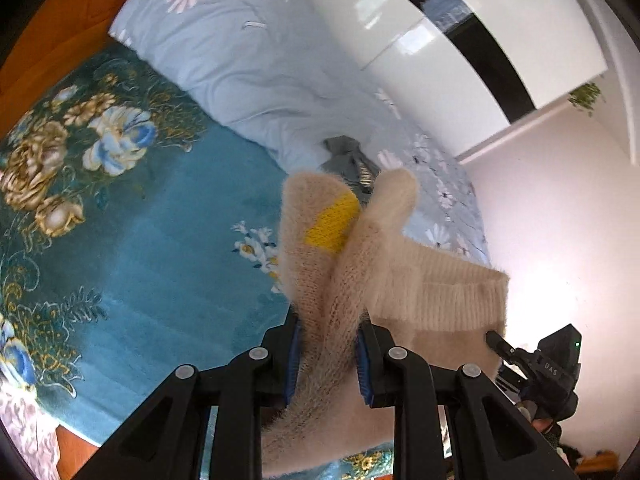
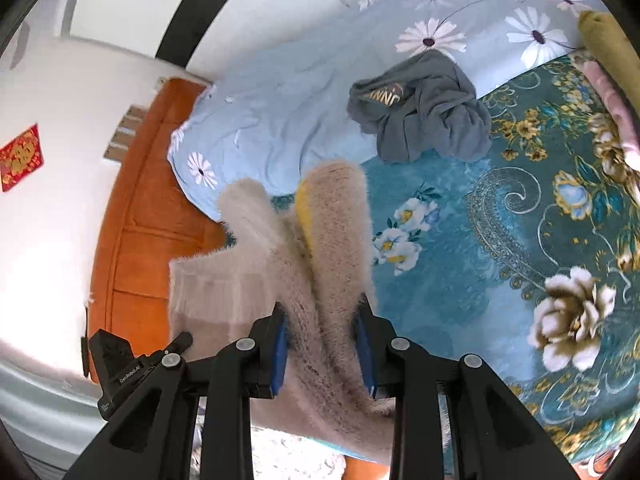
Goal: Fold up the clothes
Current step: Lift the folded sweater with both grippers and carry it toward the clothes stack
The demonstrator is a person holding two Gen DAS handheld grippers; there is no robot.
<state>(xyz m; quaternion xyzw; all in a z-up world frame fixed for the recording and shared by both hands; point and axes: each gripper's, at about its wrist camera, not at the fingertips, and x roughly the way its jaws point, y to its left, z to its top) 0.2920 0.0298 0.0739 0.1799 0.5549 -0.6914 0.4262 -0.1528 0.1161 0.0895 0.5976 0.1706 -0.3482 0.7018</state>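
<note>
Two grippers, one beige sweater [image 1: 400,280], one grey garment [image 2: 424,120]. The left gripper [image 1: 326,360] is clenched on a bunched fold of the sweater, the right gripper [image 2: 322,352] likewise; the sweater hangs between them above the teal floral blanket [image 1: 160,240]. The grey garment lies crumpled at the blanket's far edge against the pale blue quilt [image 2: 272,120]; open blanket lies below the sweater

Bedroom, daylit. Bed spread with a teal floral blanket [image 2: 460,240], gold and white blooms across it. Pale blue daisy-print quilt [image 1: 248,64] bunched along the far side. Orange wooden headboard [image 2: 132,216] against a white wall [image 2: 52,240]. Red and gold paper decoration [image 2: 20,158] stuck on that wall. Glossy white wardrobe [image 1: 420,52] with a black strip, catching window glare.
</note>
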